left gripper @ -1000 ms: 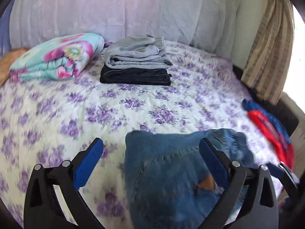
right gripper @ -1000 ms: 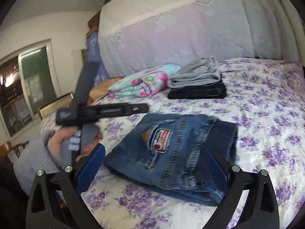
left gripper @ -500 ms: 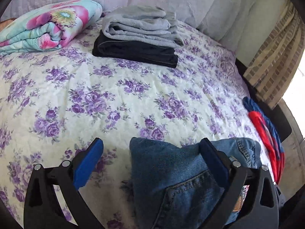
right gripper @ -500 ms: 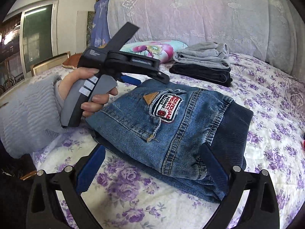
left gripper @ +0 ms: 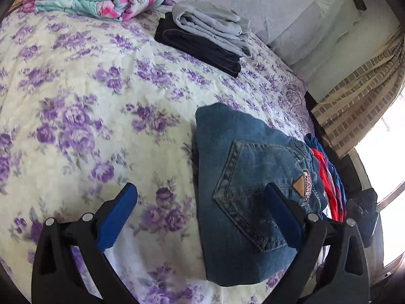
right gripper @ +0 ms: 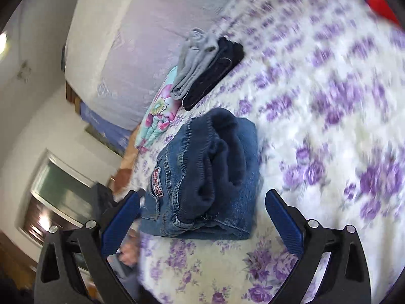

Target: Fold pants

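Folded jeans lying on bed near its edge. Left tool spread apart, empty. Right tool likewise apart, gripping nothing, just short of jeans.

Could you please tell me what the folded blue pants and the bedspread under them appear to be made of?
The blue pants look like denim: faded matte weave, contrast stitching around a pocket, and a soft ribbed navy waistband that looks knit. The bedspread appears to be quilted cotton or a blend, matte, with a puckered surface and printed purple flowers.
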